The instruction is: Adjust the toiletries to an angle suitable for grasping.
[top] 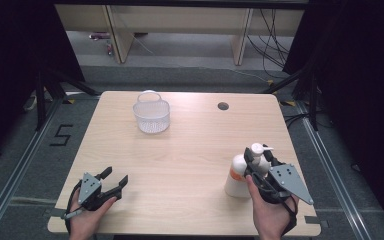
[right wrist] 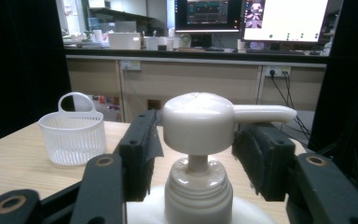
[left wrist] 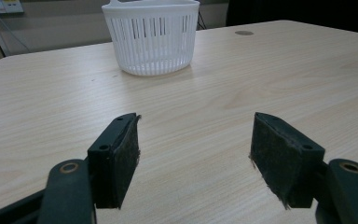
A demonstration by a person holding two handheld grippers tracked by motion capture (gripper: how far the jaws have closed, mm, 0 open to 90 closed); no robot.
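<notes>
High view: bottle (top: pixel 238 176) upright near table (top: pixel 190 150) right front edge; right gripper (top: pixel 258 159) jaws either side of pump head; left gripper (top: pixel 115 179) at left front corner, jaws apart, nothing between; basket (top: pixel 152 113) far centre, wide bare wood between.
Left gripper view: left gripper (left wrist: pixel 193 151) spread wide, nothing held; basket (left wrist: pixel 151 36) ahead, clear run.
Right gripper view: right gripper (right wrist: pixel 198 149) flanks pump (right wrist: pixel 200 121); left pad seems to touch, right pad apart; not clamped; basket (right wrist: pixel 72 136) far left.
</notes>
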